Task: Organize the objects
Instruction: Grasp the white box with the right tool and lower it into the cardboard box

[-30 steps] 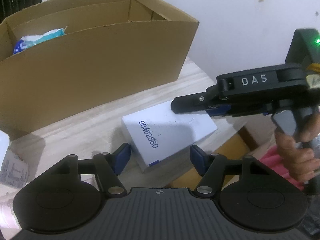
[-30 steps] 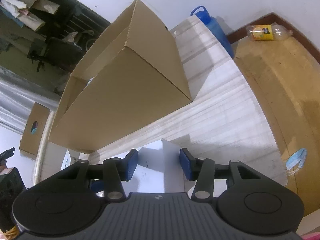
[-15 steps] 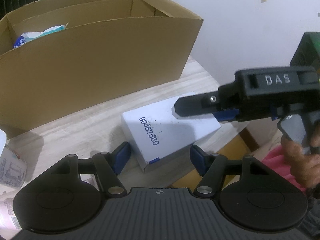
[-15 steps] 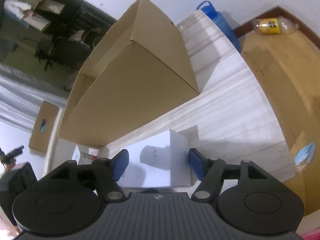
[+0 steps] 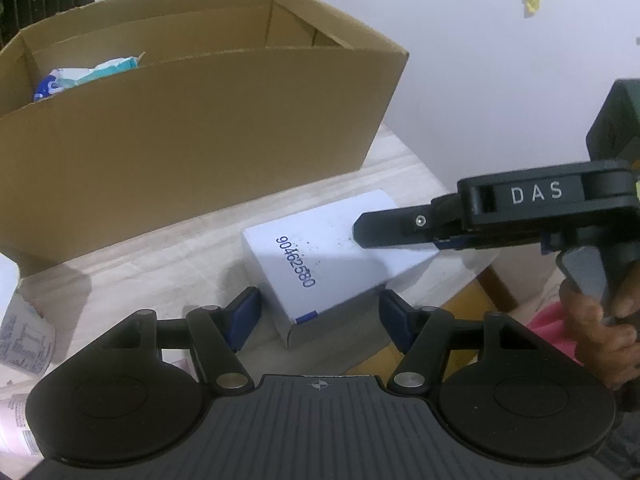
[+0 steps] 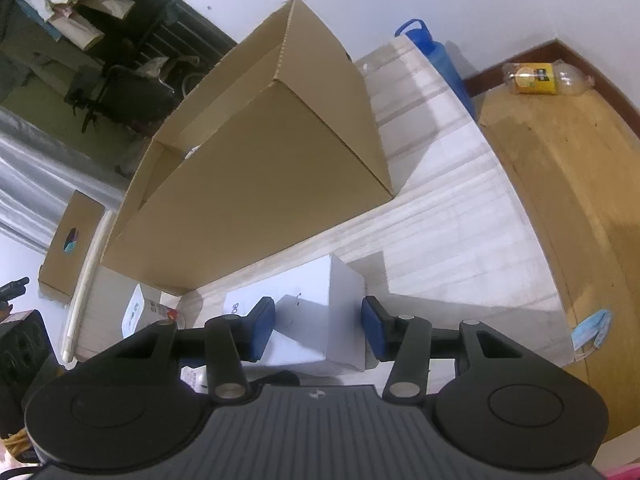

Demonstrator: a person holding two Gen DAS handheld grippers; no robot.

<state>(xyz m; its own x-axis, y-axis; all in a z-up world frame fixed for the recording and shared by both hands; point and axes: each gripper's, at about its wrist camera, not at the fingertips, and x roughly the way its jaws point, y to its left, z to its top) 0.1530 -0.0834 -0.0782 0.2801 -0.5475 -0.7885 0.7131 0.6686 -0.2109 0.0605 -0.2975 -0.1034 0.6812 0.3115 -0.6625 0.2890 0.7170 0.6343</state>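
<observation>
1. Your table (image 6: 452, 216) is pale wood with long straight grain, set against a plain white wall; beyond its right edge lies a glossy orange-brown wooden floor (image 6: 560, 184) with a dark skirting board.
2. At the far left of the left wrist view, a crumpled printed packet (image 5: 24, 340) lies on the table edge.
3. Right of it stands the big cardboard box (image 5: 192, 128), matte brown, corrugated, open at the top, with a blue-and-white plastic pack (image 5: 88, 76) showing inside at its left end.
4. In front of that box, near the table's right corner, lies the white carton (image 5: 332, 256): smooth, rectangular, flat on the wood, with blue digits printed on top.
5. Your left hand-held gripper (image 5: 318, 314) hovers short of the carton's near corner, its blue pads spread and touching nothing.
6. Your right hand-held gripper (image 6: 318, 330) straddles the carton's right end (image 6: 320, 320); its jaws are closing with the carton between the blue pads, and a sliver of gap shows on the right side.
7. On the floor at the far right lie a clear bottle with a yellow label (image 6: 538, 78) and a blue face mask (image 6: 592, 328).
</observation>
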